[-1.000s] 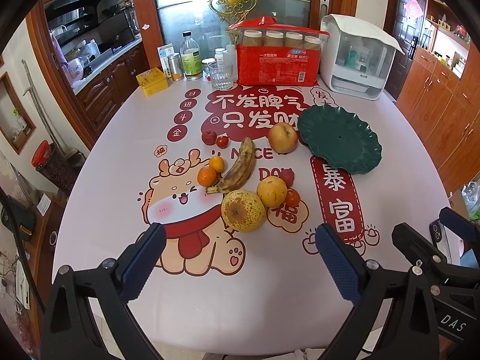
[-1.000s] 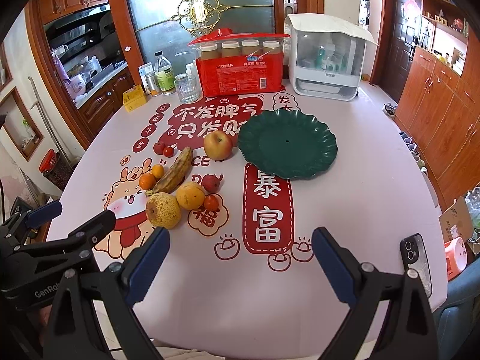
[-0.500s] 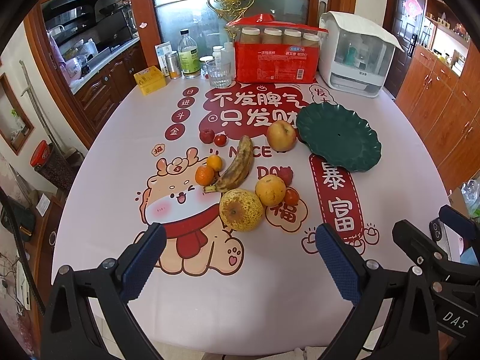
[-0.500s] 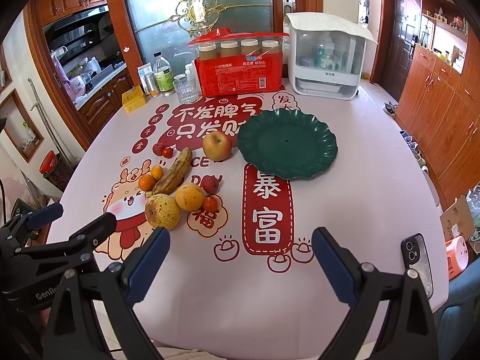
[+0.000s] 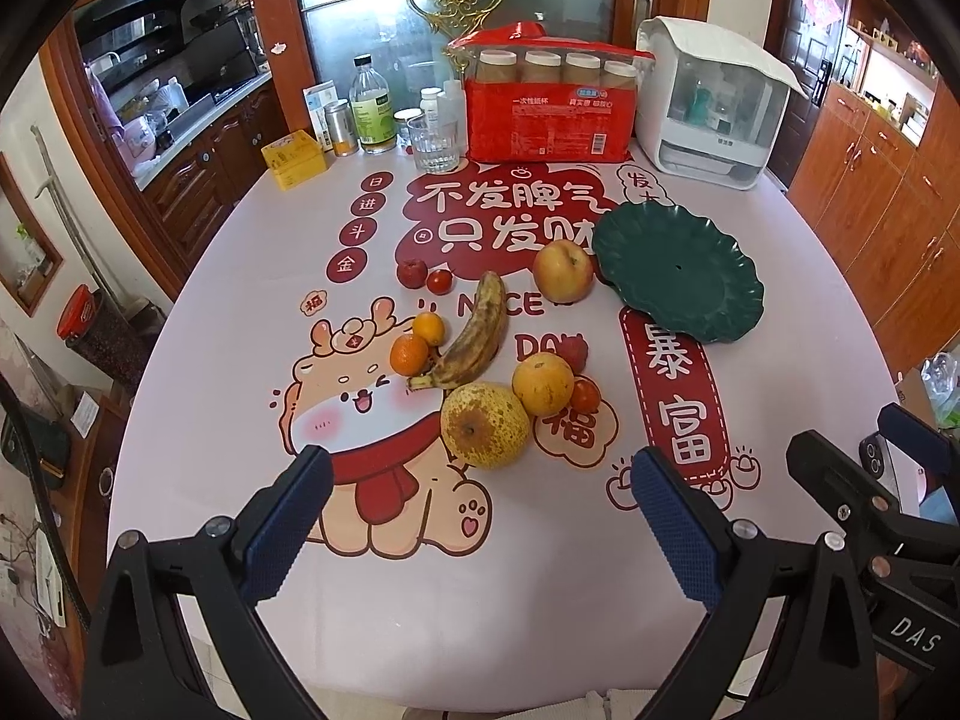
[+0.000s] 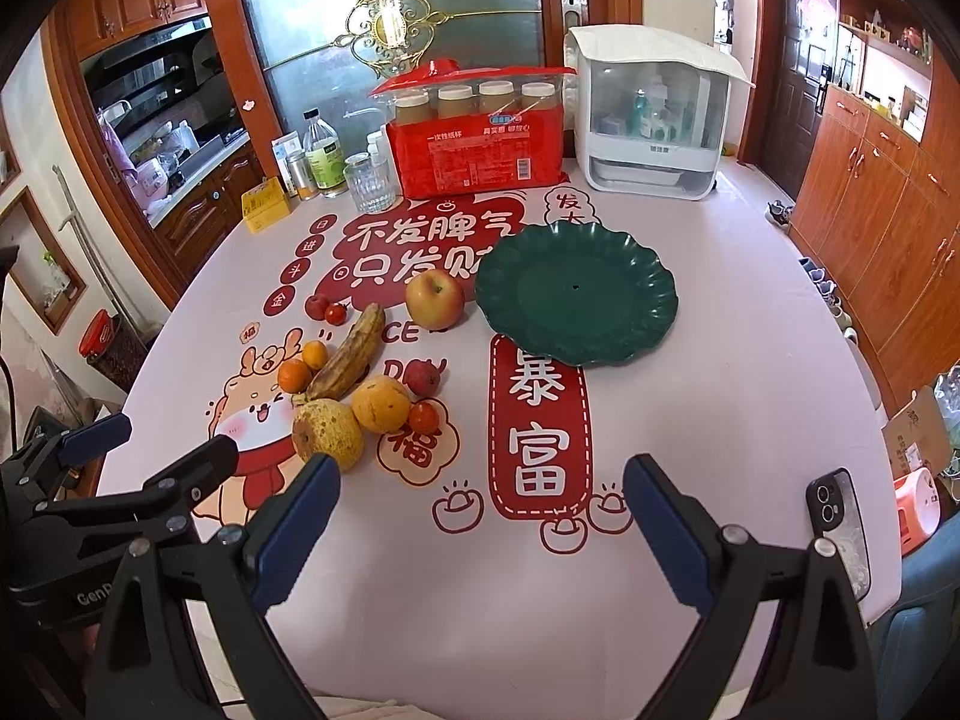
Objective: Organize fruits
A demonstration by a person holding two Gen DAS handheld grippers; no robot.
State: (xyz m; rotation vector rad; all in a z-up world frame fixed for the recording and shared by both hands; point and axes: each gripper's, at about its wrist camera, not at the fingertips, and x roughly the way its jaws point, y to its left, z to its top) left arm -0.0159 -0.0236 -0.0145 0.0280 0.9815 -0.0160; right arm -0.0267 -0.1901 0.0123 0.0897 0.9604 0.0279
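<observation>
Kitchen worktop (image 5: 210,420), printed cloth: loose fruit, pear (image 5: 485,425) nearest, banana (image 5: 474,336) behind, empty green plate (image 5: 678,270) right; both hand-held grippers, left (image 5: 480,528) and right (image 6: 480,534), spread wide, holding nothing; advisable: straddle pear squarely, close gently.

**Illumination and Image Quality**

Both views are bright and evenly lit. Daylight enters through the frosted glass door (image 5: 456,30) behind the table (image 5: 240,300), with mild glare there. Shadows under the fruit are soft and short. Fisheye distortion bends the cabinets (image 6: 888,180) at the edges; black vignetting fills the corners. Focus is sharp at centre, slightly softer toward the periphery.
</observation>
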